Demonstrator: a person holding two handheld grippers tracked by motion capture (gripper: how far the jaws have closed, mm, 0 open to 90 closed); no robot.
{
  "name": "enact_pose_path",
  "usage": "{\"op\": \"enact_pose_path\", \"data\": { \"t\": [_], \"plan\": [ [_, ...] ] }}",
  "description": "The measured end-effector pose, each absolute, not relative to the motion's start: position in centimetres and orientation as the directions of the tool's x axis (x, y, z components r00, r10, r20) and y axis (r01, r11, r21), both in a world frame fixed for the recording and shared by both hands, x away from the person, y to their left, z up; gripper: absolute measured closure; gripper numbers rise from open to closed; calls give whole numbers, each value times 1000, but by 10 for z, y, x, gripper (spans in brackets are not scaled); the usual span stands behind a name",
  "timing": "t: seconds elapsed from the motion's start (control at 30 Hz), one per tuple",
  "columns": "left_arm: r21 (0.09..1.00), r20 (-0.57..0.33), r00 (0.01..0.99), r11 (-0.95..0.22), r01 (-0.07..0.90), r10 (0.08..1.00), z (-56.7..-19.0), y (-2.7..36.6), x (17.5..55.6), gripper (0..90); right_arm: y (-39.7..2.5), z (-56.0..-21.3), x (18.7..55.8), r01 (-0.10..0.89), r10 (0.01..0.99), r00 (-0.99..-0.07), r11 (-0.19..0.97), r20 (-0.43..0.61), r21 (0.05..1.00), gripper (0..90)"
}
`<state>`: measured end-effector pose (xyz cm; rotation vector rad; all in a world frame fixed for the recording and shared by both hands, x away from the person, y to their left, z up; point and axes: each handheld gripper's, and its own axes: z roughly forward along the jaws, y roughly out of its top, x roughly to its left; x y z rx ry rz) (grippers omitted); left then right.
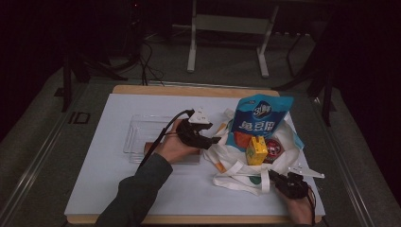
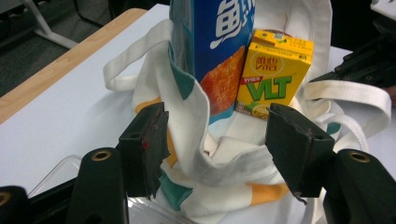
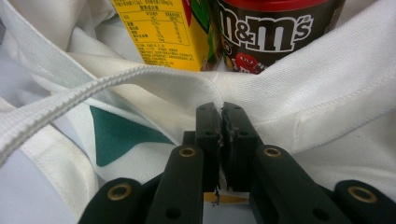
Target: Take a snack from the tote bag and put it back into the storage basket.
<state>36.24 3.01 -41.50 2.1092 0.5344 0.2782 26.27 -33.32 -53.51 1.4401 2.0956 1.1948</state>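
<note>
The left tool [image 2: 217, 144] gapes wide around the white canvas tote bag's [image 2: 205, 154] rim; the right tool [image 3: 220, 123] pinches the bag's fabric closed.

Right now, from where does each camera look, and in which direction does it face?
High view: above the person's side, looking forward and down on the table; forearms, left tool, right tool.
Left gripper view: on the left tool, open jaws facing the tote bag.
Right gripper view: on the right tool, jaws together against bag fabric.
All views share the yellow drink carton.
</note>
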Motion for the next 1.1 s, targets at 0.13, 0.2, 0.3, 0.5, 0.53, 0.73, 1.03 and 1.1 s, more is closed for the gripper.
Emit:
{"op": "enact_pose_path", "data": {
  "t": [0.13,0.2,0.3,0.5,0.53,0.73,1.03,1.1],
  "plan": [
    [829,-5,882,-491,268,472,-414,26,363,381,-333,-535,263,606,882,-434,136,182,784,859],
    [828,-6,882,-492,269,471,-413,24,363,375,-333,-535,263,606,882,-434,136,183,784,859],
    [828,-2,882,-494,266,472,-413,21,363,372,-333,-535,263,606,882,-434,137,181,784,858],
    [830,7,885,-497,254,465,-413,15,364,367,-333,-535,263,604,881,-436,137,182,785,853],
    [830,4,885,-495,256,466,-413,14,364,367,-333,-535,263,604,881,-436,137,182,785,853],
    [818,7,896,-518,251,444,-414,5,364,357,-333,-535,263,604,882,-436,139,180,785,852],
    [812,-4,921,-536,230,389,-415,-16,365,329,-333,-535,263,604,882,-436,139,179,785,851],
    [813,0,923,-538,224,384,-415,-21,364,325,-333,-535,263,604,882,-435,139,179,785,851]
  ]
}}
